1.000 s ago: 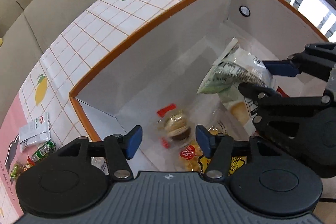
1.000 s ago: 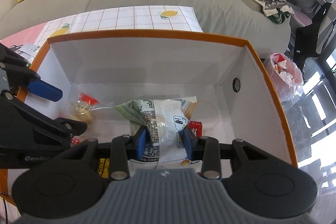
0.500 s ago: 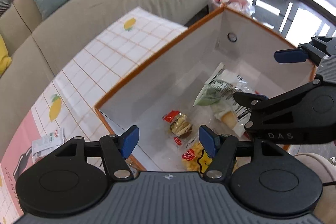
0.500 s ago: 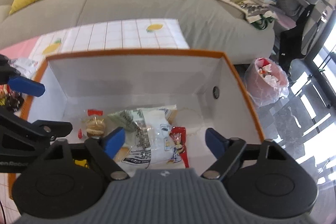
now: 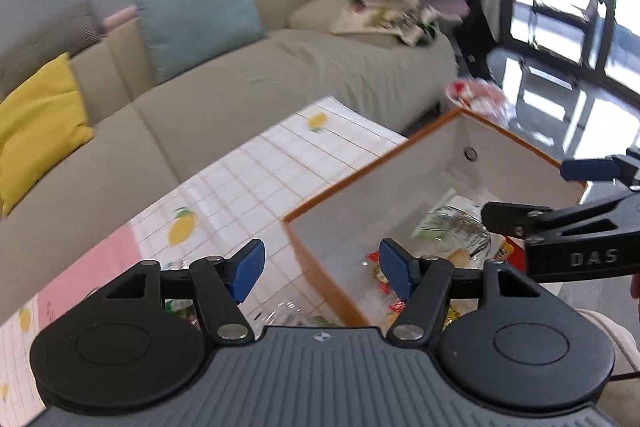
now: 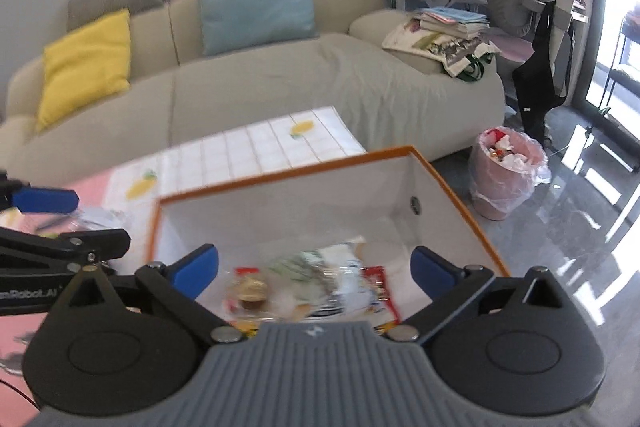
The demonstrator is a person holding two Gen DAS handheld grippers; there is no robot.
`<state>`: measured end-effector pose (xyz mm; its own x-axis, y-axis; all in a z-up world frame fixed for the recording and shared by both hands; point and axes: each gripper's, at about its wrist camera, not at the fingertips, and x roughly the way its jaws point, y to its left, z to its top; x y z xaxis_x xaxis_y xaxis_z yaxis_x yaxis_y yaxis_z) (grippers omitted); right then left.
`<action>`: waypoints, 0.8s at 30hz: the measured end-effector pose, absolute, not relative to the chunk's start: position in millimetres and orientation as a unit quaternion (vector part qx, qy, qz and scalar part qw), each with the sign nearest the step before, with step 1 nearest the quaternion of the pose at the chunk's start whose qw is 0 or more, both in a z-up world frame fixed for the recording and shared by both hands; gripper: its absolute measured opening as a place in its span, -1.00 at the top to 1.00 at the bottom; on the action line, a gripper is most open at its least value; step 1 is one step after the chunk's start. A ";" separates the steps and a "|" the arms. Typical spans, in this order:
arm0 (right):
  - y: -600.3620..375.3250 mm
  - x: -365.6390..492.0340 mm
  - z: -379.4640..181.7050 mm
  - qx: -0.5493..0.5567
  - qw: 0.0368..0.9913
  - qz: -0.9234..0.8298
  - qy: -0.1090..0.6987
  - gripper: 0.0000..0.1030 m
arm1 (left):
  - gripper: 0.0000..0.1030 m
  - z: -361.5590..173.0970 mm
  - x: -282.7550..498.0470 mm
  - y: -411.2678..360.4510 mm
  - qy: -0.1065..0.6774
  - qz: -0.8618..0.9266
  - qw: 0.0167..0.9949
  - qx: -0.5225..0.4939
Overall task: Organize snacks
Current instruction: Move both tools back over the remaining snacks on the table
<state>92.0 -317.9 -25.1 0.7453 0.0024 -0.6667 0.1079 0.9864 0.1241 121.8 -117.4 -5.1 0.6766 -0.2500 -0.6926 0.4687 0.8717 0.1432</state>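
1. The right gripper (image 6: 314, 265) is empty, its jaws spreading wide with nothing between them; it hangs above the open box (image 6: 460, 203).
2. The left gripper (image 5: 320, 269) is also released and empty, over the box's near-left corner where the rim meets the tablecloth (image 5: 280, 163).
3. The green-and-white snack bag (image 6: 332, 267) lies on the box floor near the middle, beside a small wrapped cake (image 6: 250, 297) and a red packet (image 6: 380, 287).
4. More loose snacks (image 5: 180, 307) sit on the tablecloth, just outside the box's left wall.
5. Judgement: the drop looks done; the next pick is probably those loose snacks.
6. To do it well, lift clear of the rim before crossing over, keep the jaws wide, and pinch a packet by its body rather than its crinkly edge.
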 end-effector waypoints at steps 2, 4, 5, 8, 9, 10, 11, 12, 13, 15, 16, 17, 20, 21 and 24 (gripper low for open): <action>-307.5 85.3 -20.3 0.079 0.934 -0.024 0.348 -0.93 | -0.50 -4.1 115.1 -100.1 0.338 -0.195 0.911 0.136; -296.2 79.5 -16.7 0.084 0.936 -0.016 0.341 -0.93 | -0.51 -7.0 109.9 -84.3 0.331 -0.184 0.917 0.125; -291.4 77.3 -15.6 0.087 0.936 -0.012 0.340 -0.93 | -0.51 -9.0 107.9 -76.4 0.328 -0.179 0.919 0.122; -271.0 71.5 -15.5 0.094 0.935 0.008 0.342 -0.93 | -0.51 -18.5 102.6 -48.9 0.347 -0.150 0.921 0.097; -262.3 69.8 -16.2 0.094 0.934 0.016 0.343 -0.93 | -0.51 -21.0 101.1 -38.9 0.352 -0.142 0.921 0.082; -253.4 68.2 -17.4 0.095 0.933 0.024 0.345 -0.93 | -0.51 -23.5 99.5 -28.4 0.357 -0.134 0.922 0.066; -246.0 66.9 -18.7 0.096 0.932 0.030 0.348 -0.93 | -0.51 -25.7 97.7 -17.2 0.363 -0.125 0.922 0.050; -238.5 65.8 -20.3 0.099 0.930 0.038 0.351 -0.93 | -0.51 -27.2 96.0 -6.3 0.373 -0.114 0.920 0.035; -230.3 64.6 -22.7 0.104 0.928 0.047 0.355 -0.93 | -0.50 -29.7 95.0 5.5 0.383 -0.102 0.918 0.016; -213.0 62.3 -28.0 0.109 0.923 0.066 0.364 -0.93 | -0.47 -33.4 91.4 27.6 0.392 -0.086 0.916 -0.017; -203.2 61.9 -31.3 0.108 0.920 0.075 0.370 -0.93 | -0.44 -35.8 89.4 38.6 0.393 -0.076 0.916 -0.034; -195.8 61.2 -34.0 0.106 0.918 0.080 0.374 -0.93 | -0.43 -38.3 87.4 48.9 0.396 -0.066 0.915 -0.048; -172.6 60.3 -42.0 0.098 0.913 0.095 0.384 -0.93 | -0.38 -46.7 78.5 75.9 0.404 -0.037 0.911 -0.077; -165.6 59.7 -44.3 0.096 0.912 0.097 0.387 -0.93 | -0.31 -50.3 75.5 84.2 0.407 -0.033 0.909 -0.085; -147.5 61.4 -50.8 0.092 0.907 0.108 0.397 -0.93 | 0.11 -62.2 73.3 103.3 0.427 -0.023 0.896 -0.116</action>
<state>61.4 -147.5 -50.8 0.6613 0.2694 -0.7001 -0.1226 0.9596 0.2534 73.3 103.3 -62.2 0.6340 -0.1407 -0.7604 -0.0579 0.9719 -0.2281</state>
